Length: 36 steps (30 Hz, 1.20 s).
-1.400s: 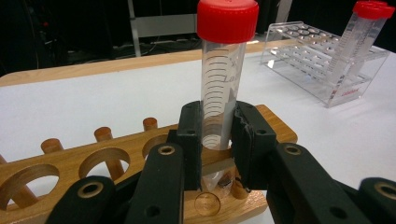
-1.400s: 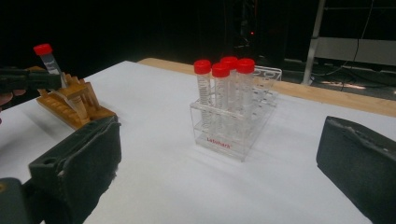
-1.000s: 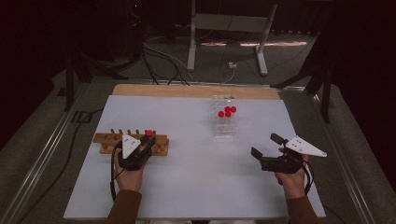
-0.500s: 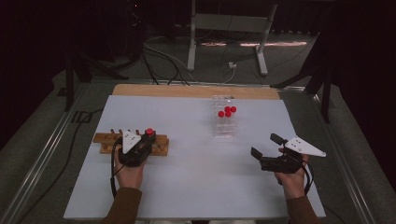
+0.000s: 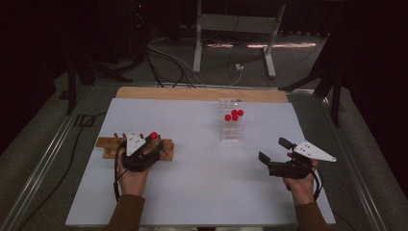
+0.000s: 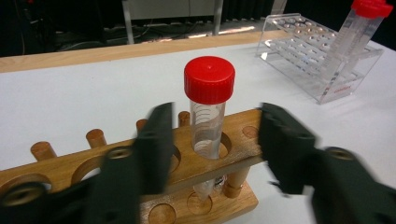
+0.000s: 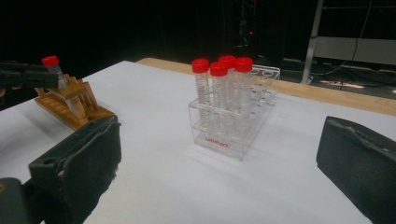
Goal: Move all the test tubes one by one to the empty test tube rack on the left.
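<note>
Standing upright in a hole of the wooden rack, the red-capped tube sat between the jaws of your left gripper, and neither pad touched it. Those jaws had just been opening, and a clear gap showed on each side of the tube. From above, your left gripper sat at the wooden rack near the left edge of the white table, with the tube's red cap showing just beside it.

Your right gripper rested on the right side of the table, well apart from the wooden rack. Its jaws stood wide apart and held nothing. In the right gripper view the clear plastic rack stood ahead of those jaws with four red-capped tubes upright in it, clustered together at one end. From above, that clear plastic rack sat toward the far middle of the table, between your two hands but farther from you than either.
</note>
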Motion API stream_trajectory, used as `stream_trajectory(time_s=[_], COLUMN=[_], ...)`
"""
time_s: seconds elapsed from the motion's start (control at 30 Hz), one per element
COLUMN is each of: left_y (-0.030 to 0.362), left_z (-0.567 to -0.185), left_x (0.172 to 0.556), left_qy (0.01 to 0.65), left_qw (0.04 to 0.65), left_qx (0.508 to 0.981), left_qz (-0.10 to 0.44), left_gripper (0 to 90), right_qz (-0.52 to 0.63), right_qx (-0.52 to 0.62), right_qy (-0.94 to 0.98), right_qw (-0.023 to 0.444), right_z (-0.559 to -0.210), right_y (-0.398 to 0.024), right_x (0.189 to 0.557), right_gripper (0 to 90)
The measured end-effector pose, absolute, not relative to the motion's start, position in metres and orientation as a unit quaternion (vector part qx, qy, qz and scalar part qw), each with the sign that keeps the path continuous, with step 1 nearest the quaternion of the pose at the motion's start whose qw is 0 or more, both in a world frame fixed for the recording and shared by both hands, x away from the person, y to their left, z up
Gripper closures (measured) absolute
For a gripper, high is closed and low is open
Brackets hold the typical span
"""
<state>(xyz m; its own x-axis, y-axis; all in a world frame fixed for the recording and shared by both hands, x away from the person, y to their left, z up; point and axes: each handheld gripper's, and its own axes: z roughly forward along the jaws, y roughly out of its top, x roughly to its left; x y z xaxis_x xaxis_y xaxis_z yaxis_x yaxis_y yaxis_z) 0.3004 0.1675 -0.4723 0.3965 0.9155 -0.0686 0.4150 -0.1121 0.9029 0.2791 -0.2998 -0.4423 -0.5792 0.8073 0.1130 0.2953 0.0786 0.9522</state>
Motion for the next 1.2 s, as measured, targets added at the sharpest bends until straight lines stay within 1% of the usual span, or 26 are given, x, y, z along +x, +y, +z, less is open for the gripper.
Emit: stream_trajectory(time_s=[0.07, 0.1, 0.13, 0.17, 0.2, 0.23, 0.33, 0.43, 0.6, 0.67, 0.73, 0.93, 1.2], left_y=[0.169, 0.169, 0.170, 0.171, 0.172, 0.174, 0.178, 0.182, 0.187, 0.189, 0.190, 0.190, 0.192], left_z=[-0.471, -0.471, -0.470, -0.468, -0.467, -0.466, -0.464, -0.462, -0.460, -0.459, -0.458, -0.453, -0.455], left_x=[0.298, 0.297, 0.295, 0.293, 0.291, 0.289, 0.284, 0.279, 0.274, 0.273, 0.271, 0.266, 0.268], left_qy=[0.480, 0.481, 0.481, 0.481, 0.483, 0.484, 0.483, 0.477, 0.479, 0.476, 0.476, 0.462, 0.473], left_qw=[0.471, 0.472, 0.474, 0.478, 0.484, 0.488, 0.501, 0.511, 0.510, 0.514, 0.513, 0.508, 0.511], left_qx=[0.691, 0.689, 0.686, 0.683, 0.679, 0.675, 0.667, 0.666, 0.666, 0.666, 0.666, 0.673, 0.664], left_qz=[0.266, 0.268, 0.271, 0.271, 0.268, 0.269, 0.266, 0.262, 0.261, 0.256, 0.259, 0.275, 0.273], left_gripper=[34.7, 34.7, 30.2, 22.5, 18.9, 17.0, 15.9, 8.0, 5.4, 5.7, 0.5, 0.6, 0.6], right_qz=[0.551, 0.551, 0.551, 0.552, 0.551, 0.551, 0.551, 0.547, 0.546, 0.545, 0.545, 0.541, 0.532], right_qx=[0.396, 0.396, 0.396, 0.397, 0.396, 0.395, 0.395, 0.391, 0.388, 0.389, 0.391, 0.396, 0.401], right_qy=[0.697, 0.697, 0.697, 0.696, 0.696, 0.697, 0.697, 0.701, 0.704, 0.704, 0.703, 0.703, 0.707], right_qw=[0.232, 0.232, 0.232, 0.233, 0.233, 0.235, 0.235, 0.237, 0.239, 0.238, 0.238, 0.239, 0.237], right_z=[-0.442, -0.442, -0.442, -0.442, -0.442, -0.441, -0.440, -0.438, -0.436, -0.434, -0.432, -0.429, -0.427], right_y=[-0.300, -0.300, -0.300, -0.300, -0.300, -0.300, -0.298, -0.294, -0.289, -0.286, -0.282, -0.274, -0.258], right_x=[0.279, 0.279, 0.279, 0.279, 0.279, 0.280, 0.280, 0.282, 0.285, 0.289, 0.295, 0.307, 0.331], right_gripper=[0.1, 0.1, 0.0, 0.0, 0.1, 0.1, 0.1, 0.1, 0.0, 0.0, 0.0, 0.0, 0.1])
